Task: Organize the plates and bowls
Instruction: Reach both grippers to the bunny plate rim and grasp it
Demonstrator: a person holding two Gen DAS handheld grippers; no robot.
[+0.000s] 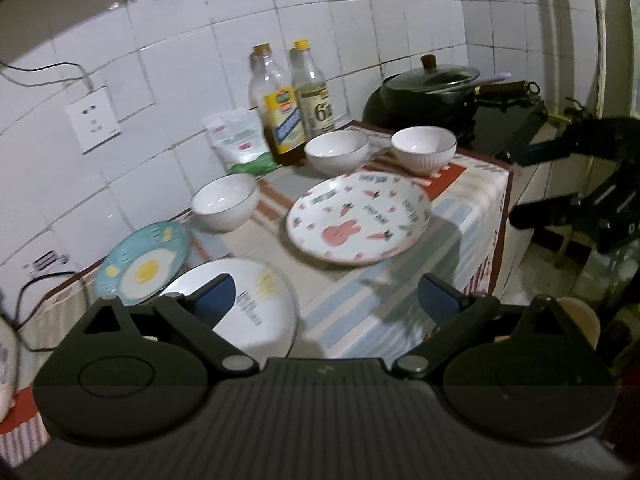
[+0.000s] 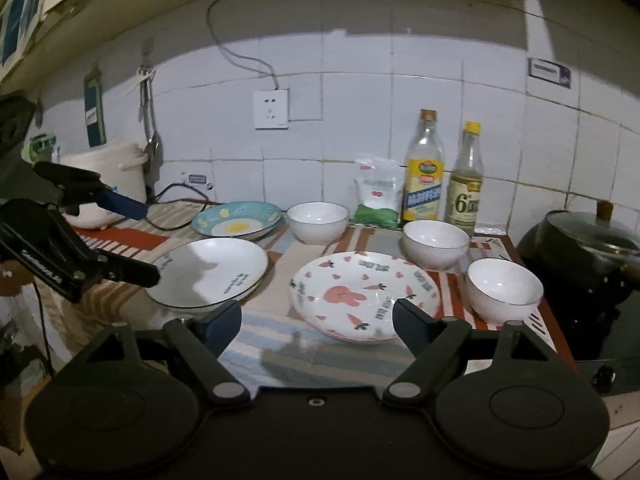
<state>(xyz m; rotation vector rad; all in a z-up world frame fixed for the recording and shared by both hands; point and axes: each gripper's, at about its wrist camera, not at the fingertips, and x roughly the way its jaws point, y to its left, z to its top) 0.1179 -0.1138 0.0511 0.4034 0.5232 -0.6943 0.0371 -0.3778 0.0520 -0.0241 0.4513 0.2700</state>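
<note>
Three glazed plates (image 2: 366, 296) and three white ceramic bowls (image 2: 435, 249) sit unstacked on the striped cloth-covered counter (image 2: 260, 344); both grippers, left gripper (image 1: 326, 298) and right gripper (image 2: 318, 320), hover spread, empty. Shallow rim pinches risk slips.

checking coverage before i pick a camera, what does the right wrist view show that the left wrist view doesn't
Only the right wrist view shows the white rice cooker at the left end of the counter, the utensils hanging on the wall above it, and the left gripper from the side, jaws open and empty.

Only the left wrist view shows the wok's long handle and the right gripper, also open.

Both share the rabbit plate, egg plate, white plate, three white bowls, two bottles, the wall socket and the lidded wok.
</note>
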